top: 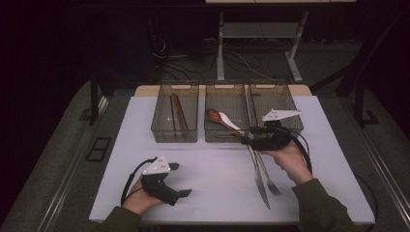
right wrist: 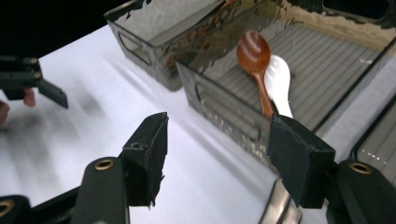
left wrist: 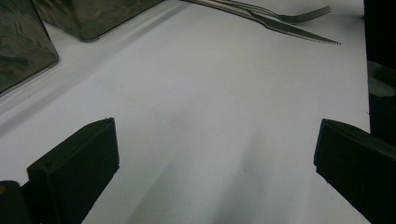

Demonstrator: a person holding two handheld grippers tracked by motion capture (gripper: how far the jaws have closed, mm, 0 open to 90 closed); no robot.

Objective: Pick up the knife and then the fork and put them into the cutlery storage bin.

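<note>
- Table (top: 217,193) — a white top carrying three clear bins in a row at the far edge: the left bin (top: 174,114) with what looks like brown chopsticks, the middle bin (top: 226,116), and the right bin (top: 276,104), its contents too dim to tell.
- Right gripper (top: 245,137) — held just in front of the middle bin, pointing left across the table, jaws standing apart with nothing between the pads. The right gripper view (right wrist: 219,149) looks over the bin's near wall, and a strip of grey metal shows at the bottom edge just under the jaws.
- Left gripper (top: 180,180) — resting near the front left of the table, jaws wide apart and empty over bare white surface, well apart from the cutlery.
- Knife (top: 259,176) and fork (top: 268,176) — lying side by side on the table just below the right gripper, long axes running front to back, fork tines and knife tip toward the person, handles under the right hand. By my reading, the right hand is far nearer, and would need to tip down onto the handles.
- Wooden spoon (right wrist: 256,60) and white spoon (right wrist: 278,81) — already in the middle bin, bowls touching.
</note>
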